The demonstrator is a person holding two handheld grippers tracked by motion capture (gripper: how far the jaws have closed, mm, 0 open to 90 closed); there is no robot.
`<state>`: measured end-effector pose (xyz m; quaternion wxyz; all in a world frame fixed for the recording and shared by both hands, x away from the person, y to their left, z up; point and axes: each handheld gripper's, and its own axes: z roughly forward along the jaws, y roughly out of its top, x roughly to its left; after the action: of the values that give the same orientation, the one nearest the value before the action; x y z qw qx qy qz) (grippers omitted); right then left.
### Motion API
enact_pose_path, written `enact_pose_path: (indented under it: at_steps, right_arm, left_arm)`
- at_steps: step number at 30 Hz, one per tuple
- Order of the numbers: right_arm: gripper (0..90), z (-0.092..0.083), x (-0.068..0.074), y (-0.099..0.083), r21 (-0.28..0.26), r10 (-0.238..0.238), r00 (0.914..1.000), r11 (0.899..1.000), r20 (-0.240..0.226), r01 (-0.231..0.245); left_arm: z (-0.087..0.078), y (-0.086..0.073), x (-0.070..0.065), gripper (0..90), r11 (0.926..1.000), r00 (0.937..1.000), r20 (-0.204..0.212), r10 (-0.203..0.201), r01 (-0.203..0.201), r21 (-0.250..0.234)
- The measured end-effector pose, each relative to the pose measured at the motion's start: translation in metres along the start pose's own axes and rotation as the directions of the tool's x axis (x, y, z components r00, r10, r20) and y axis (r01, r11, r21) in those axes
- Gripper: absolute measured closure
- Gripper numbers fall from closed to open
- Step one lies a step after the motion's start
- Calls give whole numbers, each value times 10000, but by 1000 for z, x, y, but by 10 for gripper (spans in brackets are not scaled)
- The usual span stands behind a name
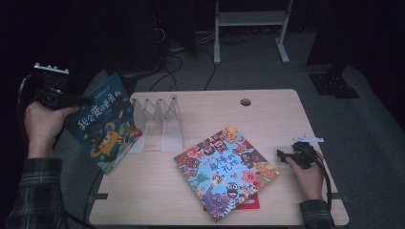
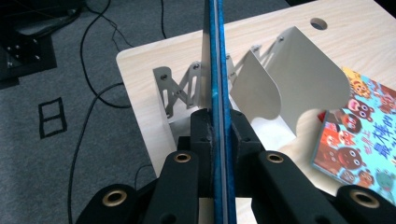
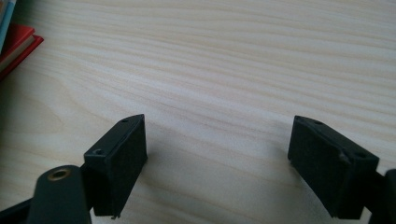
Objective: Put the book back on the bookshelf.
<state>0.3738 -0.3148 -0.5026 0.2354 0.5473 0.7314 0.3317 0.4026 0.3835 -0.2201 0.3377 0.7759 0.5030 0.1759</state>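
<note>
Blue book (image 2: pixel 217 70) between clamped jaws

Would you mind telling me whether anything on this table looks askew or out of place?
The colourful book lies turned at an angle on a red book, not squared to it. The white rack holds no books.

The high view looks down on the table (image 1: pixel 267 102); both claw views sit close above it.
</note>
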Motion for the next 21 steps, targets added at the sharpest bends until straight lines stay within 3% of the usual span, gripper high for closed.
enact_pose_path:
  at_steps: [10,12,21]
  right_arm:
    - [186,0,0,0,-3,-1,10000,10000,-1,1]
    - [185,0,0,0,1,-2,10000,10000,-4,2]
    - [186,0,0,0,6,4,10000,10000,-5,-4]
  left_arm:
    - [15,11,0,825,9997,9997,-248,28,-34,-239]
    - [17,13,1,825,9994,9992,-307,246,-253,-227]
    - [20,9,11,822,9980,9990,-26,443,-444,-450]
